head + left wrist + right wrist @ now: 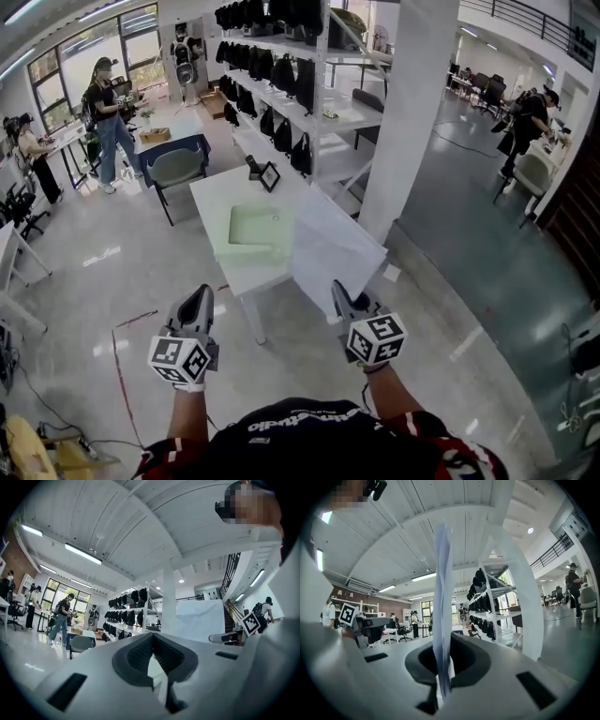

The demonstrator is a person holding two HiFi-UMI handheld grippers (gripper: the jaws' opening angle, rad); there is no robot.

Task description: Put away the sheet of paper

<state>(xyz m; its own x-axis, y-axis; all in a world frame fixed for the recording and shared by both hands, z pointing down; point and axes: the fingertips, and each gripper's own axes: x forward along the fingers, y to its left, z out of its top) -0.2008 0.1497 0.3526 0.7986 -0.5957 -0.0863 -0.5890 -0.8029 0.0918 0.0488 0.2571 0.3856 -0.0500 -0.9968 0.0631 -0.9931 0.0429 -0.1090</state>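
White table [217,192] ahead; right tool [340,294] pinches the sheet of paper [333,246], left tool [198,300] closed, empty.

Head view steeply down from above; both gripper views low, upward-tilted; shelving rack [281,84] common to all.

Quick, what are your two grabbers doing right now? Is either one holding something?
Left gripper: closed, nothing between its jaws.
Right gripper: closed on the sheet of paper.
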